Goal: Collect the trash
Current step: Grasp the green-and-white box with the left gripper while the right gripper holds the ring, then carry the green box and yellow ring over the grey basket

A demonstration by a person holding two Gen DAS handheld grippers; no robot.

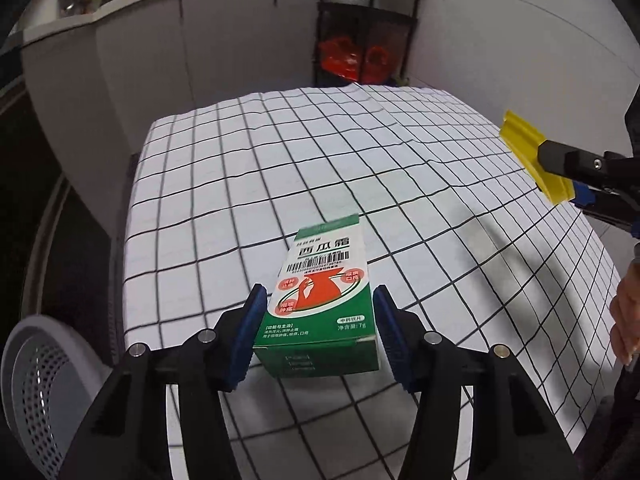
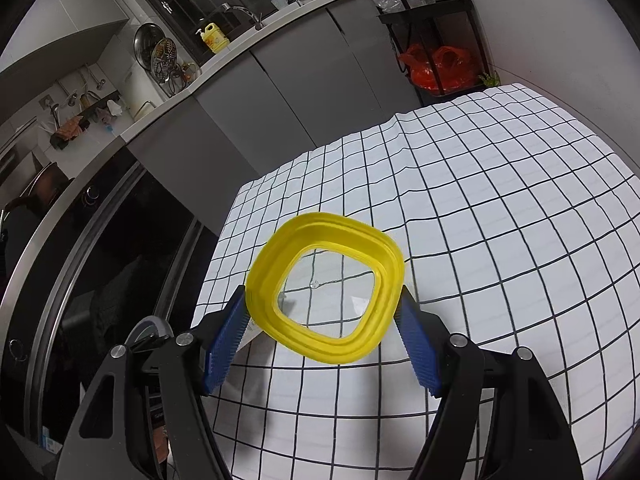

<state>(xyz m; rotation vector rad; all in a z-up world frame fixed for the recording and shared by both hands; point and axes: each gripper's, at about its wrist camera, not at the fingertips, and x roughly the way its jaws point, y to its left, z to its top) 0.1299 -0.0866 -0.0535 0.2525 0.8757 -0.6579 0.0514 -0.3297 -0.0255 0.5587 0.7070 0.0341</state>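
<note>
Two tongs loaded — left tongs [image 1: 320, 334] grip box [image 1: 322, 300], long axis pointing away.

Two fisheye views, each mounted just behind a claw and looking forward along its two fingers. The left wrist view sits low and close over the near part of the checked tabletop [image 1: 280, 184], facing across it toward grey cabinets [image 1: 160, 52] and a black shelf rack [image 1: 360, 40]. The right wrist view looks from higher and further right, angled down and leftward at the same tabletop [image 2: 500, 220]. Both share the cloth, the cabinets [image 2: 300, 80], the rack [image 2: 436, 32] and its red bags [image 2: 440, 64]. The left view also catches the right claw [image 1: 560, 176] at its right edge.
</note>
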